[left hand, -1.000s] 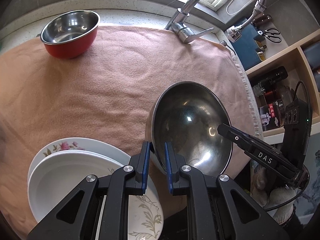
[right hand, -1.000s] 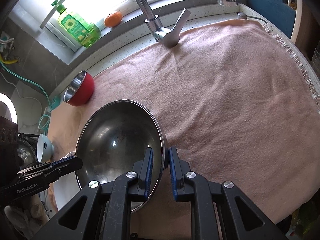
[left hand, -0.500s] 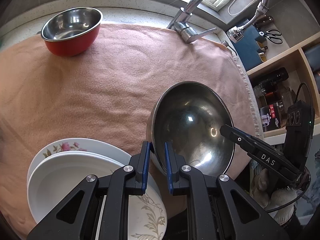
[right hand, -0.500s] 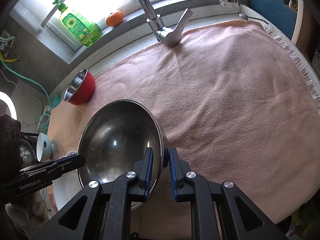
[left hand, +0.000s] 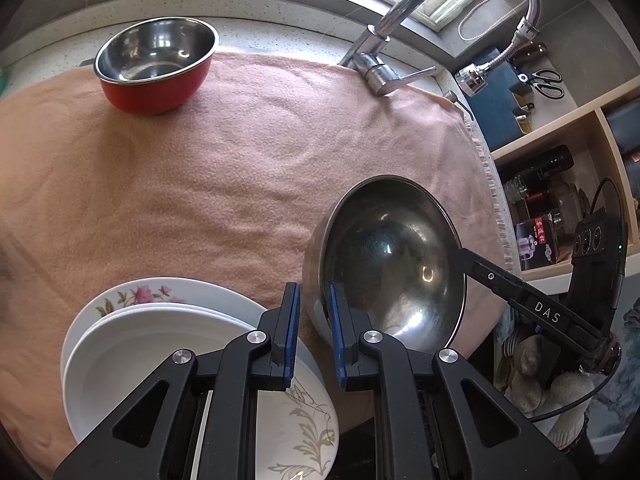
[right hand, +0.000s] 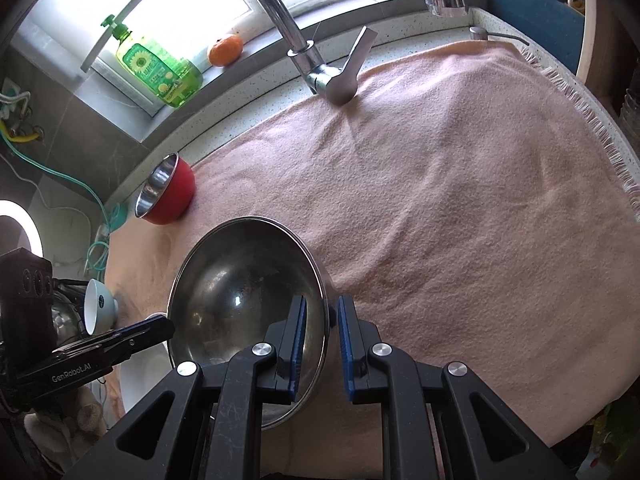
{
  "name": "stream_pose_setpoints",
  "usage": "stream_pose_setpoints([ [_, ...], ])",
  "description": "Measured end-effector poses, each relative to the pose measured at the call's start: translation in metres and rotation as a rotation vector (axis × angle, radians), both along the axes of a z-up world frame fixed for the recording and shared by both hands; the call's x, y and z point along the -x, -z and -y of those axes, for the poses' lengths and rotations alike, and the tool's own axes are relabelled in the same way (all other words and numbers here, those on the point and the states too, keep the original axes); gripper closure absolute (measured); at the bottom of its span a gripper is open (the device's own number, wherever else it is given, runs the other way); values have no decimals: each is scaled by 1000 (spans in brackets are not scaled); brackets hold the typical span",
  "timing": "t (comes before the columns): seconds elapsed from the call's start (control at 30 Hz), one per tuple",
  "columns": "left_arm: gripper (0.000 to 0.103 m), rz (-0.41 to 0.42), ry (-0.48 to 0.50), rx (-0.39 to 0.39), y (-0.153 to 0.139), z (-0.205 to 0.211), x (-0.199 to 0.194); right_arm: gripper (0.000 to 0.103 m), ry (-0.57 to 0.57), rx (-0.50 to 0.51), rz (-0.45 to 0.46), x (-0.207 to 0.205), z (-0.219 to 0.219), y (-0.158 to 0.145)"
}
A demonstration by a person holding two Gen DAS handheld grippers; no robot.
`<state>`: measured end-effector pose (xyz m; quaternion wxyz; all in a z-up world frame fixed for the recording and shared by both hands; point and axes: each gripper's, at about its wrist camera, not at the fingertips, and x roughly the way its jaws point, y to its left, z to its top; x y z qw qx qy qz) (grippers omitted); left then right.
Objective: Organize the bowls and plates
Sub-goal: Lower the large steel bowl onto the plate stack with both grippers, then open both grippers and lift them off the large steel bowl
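Here you had both grippers on the one big steel bowl (left hand: 394,264), each taking an opposite side of its rim. Your left gripper (left hand: 314,334) had its jaws clamped on the bowl's near-left wall, one blue pad outside and one inside. Your right gripper (right hand: 322,344) was clamped the same way on the other edge of the rim, and in the left wrist view its black finger showed reaching in over the far right rim. The bowl sat tilted above the pink cloth (left hand: 224,168) that covered the worktop; whether its base touched the cloth could not be told. Just left of the bowl lay a stack of white plates (left hand: 160,344), the lowest with pink flowers on its rim and another with a grey leaf pattern. Well apart, at the far edge of the cloth, a small red bowl (left hand: 156,64) with a steel inside stood upright. A tap (right hand: 324,68) rose behind the cloth, with a green soap bottle (right hand: 156,68) and an orange fruit (right hand: 226,50) on the windowsill.
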<state>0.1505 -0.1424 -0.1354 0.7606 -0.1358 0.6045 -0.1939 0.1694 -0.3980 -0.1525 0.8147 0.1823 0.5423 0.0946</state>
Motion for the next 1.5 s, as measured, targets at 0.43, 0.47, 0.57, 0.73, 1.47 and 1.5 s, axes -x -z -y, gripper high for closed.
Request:
stream_pose_setpoints([
  [0.43,90,-3,-75,57,-9,-32,8,85,7,-16,40,1,-7,-17],
  [0.47,91,1,-80,58,-10,-35,9,85,6,-17,43,1,-8,-18],
  [0.57,90,10,-104,62,-15,-46,10,84,-3,-19,53,1,-11,-23],
  [0.73,90,22,-151,79,-23,-67,13,84,-32,-22,70,0,-20,-33],
  [1.47,91,90,-278,104,-56,-142,28,84,-248,-44,192,-18,-98,-103],
  [1.5,90,97,-283,98,-58,-144,28,84,-259,-42,195,-21,-104,-105],
])
